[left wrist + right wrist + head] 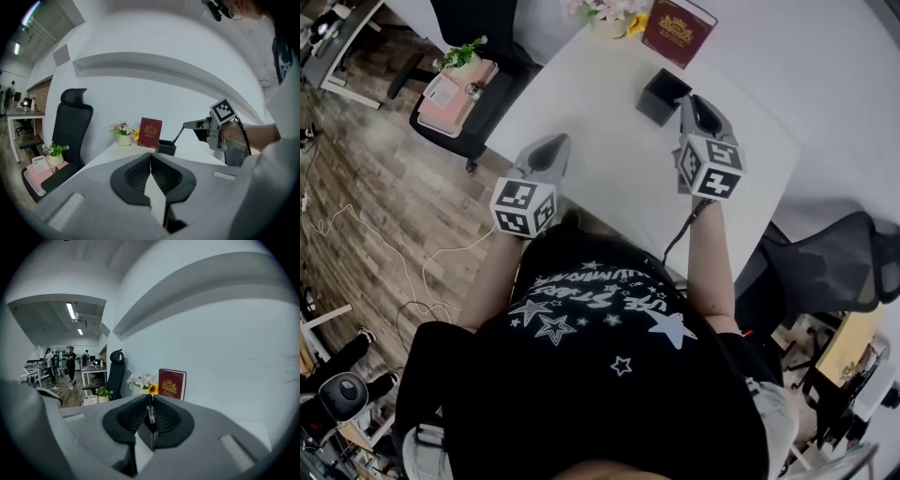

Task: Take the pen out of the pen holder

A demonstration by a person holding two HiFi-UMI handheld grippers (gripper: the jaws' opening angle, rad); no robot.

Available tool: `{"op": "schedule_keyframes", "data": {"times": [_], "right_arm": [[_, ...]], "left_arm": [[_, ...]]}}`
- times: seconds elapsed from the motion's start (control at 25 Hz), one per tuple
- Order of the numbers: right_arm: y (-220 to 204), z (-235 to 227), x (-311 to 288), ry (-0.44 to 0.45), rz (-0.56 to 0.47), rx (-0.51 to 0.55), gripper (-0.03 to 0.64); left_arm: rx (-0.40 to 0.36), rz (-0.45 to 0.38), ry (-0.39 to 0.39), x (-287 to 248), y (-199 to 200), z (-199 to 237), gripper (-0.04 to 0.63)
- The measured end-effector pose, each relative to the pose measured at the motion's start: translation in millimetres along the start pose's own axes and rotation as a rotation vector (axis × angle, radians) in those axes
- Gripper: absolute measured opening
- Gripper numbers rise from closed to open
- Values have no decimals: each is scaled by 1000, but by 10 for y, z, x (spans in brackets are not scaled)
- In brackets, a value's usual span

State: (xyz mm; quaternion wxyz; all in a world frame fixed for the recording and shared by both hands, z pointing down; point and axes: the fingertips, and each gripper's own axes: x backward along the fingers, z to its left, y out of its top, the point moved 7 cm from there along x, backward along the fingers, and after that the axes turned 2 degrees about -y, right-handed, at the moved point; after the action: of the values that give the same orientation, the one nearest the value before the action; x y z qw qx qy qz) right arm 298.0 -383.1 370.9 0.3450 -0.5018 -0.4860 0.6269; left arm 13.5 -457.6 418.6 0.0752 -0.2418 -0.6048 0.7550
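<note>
A black square pen holder (662, 95) stands on the white table (609, 159), toward its far side. My right gripper (688, 99) hovers just right of and above the holder, shut on a thin dark pen (150, 412). In the left gripper view the pen (177, 135) slants from the right gripper (185, 125) down to the pen holder's (165, 148) opening. The right gripper view looks along its shut jaws (150, 397) with the pen holder (149, 439) below them. My left gripper (554, 142) is shut and empty above the table's left edge; from its own camera (150, 157) its jaws meet.
A dark red book (678, 30) and a pot of flowers (605, 14) stand at the table's far edge behind the holder. A black office chair (478, 84) with a pink pad and a small plant stands left of the table. Another chair (825, 267) is at the right.
</note>
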Motion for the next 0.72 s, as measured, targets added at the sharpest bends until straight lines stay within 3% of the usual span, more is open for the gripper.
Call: {"op": "schedule_keyframes", "data": {"times": [0.36, 0.72], "right_arm": [[-27, -123, 660, 59, -67, 18, 43], [-495, -124, 1255, 156, -22, 14, 43]], "left_arm": [[-2, -15, 59, 402, -179, -705, 12], [5, 23, 130, 942, -541, -1389, 12]]}}
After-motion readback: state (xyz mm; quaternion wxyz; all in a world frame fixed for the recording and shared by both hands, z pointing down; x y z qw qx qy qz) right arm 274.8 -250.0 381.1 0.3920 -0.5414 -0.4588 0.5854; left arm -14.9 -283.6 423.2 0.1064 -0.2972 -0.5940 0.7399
